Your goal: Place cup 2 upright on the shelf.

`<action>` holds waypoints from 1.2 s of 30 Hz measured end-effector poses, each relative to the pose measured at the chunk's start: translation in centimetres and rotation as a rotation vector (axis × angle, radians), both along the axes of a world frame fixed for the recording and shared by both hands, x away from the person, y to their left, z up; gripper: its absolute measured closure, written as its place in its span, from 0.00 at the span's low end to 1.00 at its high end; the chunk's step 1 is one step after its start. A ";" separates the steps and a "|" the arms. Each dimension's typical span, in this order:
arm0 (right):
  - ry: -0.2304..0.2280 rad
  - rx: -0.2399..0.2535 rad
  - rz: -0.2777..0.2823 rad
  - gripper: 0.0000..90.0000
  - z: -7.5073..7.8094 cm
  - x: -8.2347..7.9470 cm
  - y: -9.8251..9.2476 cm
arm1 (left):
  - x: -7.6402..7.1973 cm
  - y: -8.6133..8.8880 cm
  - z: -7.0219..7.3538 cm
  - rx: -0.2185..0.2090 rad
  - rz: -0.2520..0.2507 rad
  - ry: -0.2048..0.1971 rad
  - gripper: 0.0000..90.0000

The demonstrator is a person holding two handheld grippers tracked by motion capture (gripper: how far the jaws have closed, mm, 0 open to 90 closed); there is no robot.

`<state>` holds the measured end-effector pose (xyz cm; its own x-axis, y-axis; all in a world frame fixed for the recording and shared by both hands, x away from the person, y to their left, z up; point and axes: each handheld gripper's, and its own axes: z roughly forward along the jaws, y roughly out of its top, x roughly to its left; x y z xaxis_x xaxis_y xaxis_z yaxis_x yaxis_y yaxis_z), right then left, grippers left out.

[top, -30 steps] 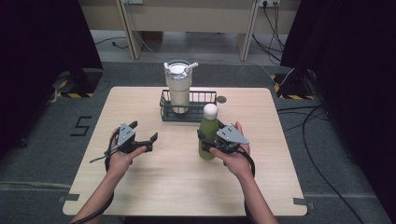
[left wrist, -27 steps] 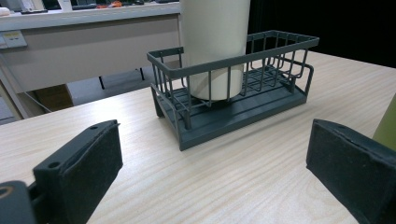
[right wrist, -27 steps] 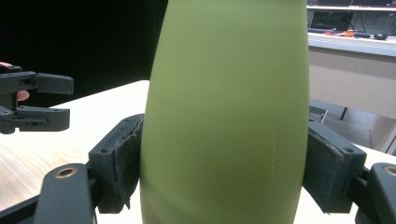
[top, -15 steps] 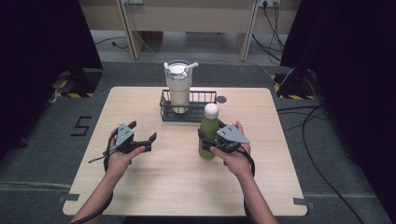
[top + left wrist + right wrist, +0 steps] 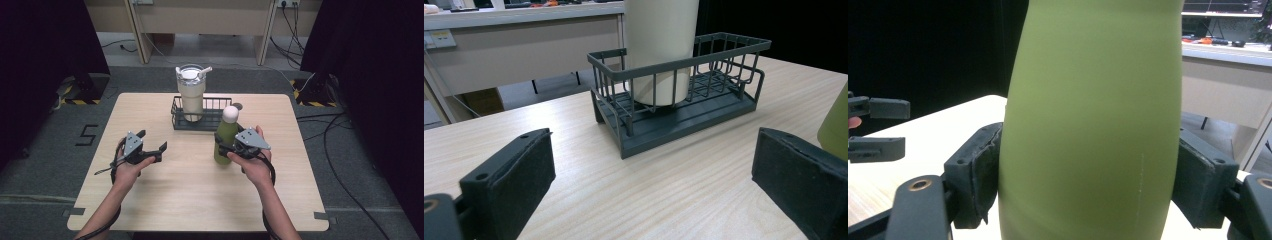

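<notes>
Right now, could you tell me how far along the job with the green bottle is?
Done: the tall cream tumbler stands in the dark wire basket. In hand: the right gripper is shut on the green bottle, which stands beside the basket. Probably left: setting it in the basket's free half. The left gripper is open.

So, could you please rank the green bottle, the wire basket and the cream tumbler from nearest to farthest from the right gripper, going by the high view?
1. Green bottle: clamped in the right gripper.
2. Wire basket: just beyond the bottle.
3. Cream tumbler: standing in the basket's far-left end.
</notes>
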<state>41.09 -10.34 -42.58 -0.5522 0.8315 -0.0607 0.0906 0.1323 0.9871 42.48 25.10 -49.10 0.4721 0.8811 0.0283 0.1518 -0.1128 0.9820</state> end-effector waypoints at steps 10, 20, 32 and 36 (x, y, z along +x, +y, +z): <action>-0.010 0.017 -0.009 0.27 1.1 0.6 -0.4 | 0.1 0.0 -0.1 -0.001 0.002 0.003 0.03; -0.023 0.036 -0.019 0.27 2.4 1.3 -0.9 | 0.0 0.1 -0.1 -0.001 0.002 0.002 0.03; -0.048 0.041 -0.044 0.27 4.1 2.3 -1.1 | 0.0 0.1 -0.2 0.003 0.005 0.007 0.04; -0.054 0.042 -0.047 0.27 4.4 2.6 -1.1 | 0.0 0.2 -0.2 0.002 0.008 0.005 0.04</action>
